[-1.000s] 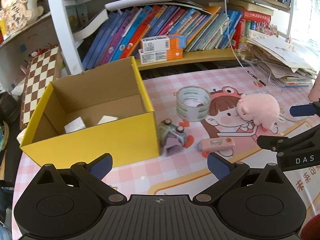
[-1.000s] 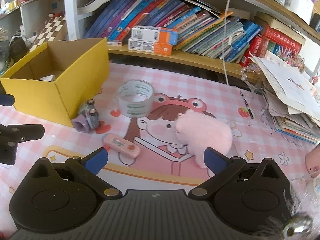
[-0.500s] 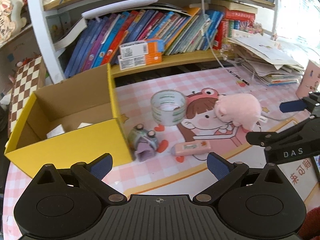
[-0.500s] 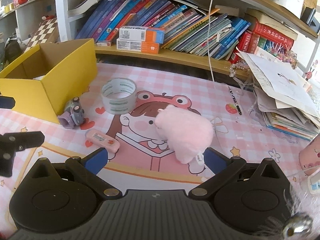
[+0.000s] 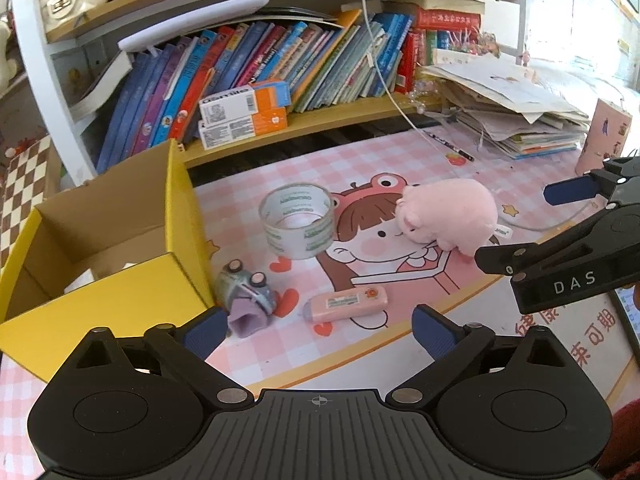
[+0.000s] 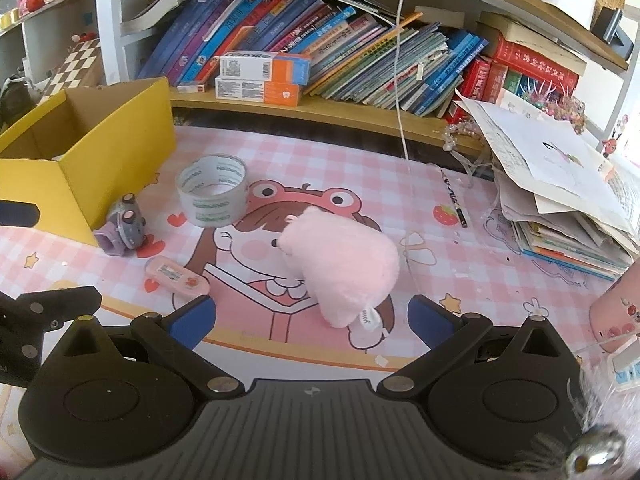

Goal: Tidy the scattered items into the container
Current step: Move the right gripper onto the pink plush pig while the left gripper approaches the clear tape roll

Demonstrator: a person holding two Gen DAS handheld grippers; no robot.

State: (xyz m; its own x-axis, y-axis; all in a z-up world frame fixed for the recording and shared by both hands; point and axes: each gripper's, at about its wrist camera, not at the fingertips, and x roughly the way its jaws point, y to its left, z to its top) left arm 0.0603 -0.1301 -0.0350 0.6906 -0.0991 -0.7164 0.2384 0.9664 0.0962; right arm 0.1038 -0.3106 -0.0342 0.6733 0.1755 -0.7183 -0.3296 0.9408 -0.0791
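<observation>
A yellow cardboard box [image 5: 120,296] [image 6: 100,152] stands open at the left with white items inside. On the pink mat lie a clear tape roll [image 5: 297,220] [image 6: 212,190], a pink plush pig [image 5: 448,214] [image 6: 340,268], a small purple toy camera [image 5: 248,300] [image 6: 124,232] beside the box, and a pink oblong case [image 5: 346,303] [image 6: 176,276]. My left gripper [image 5: 316,330] is open and empty, just short of the case and the camera. My right gripper [image 6: 310,314] is open and empty, with the plush pig just ahead between its fingers; it also shows in the left wrist view [image 5: 568,240].
A bookshelf with leaning books [image 6: 320,48] and stacked orange-white cartons [image 5: 244,114] runs along the back. A pile of papers [image 6: 560,184] sits at the right, a pencil [image 6: 454,198] lies on the mat, a white cable [image 6: 400,60] hangs down, and a chessboard [image 5: 20,184] leans at the left.
Both grippers have moved rightward and forward over the mat. The box has slid left in the views and the plush pig now lies close between the right gripper's fingers. Both stay open.
</observation>
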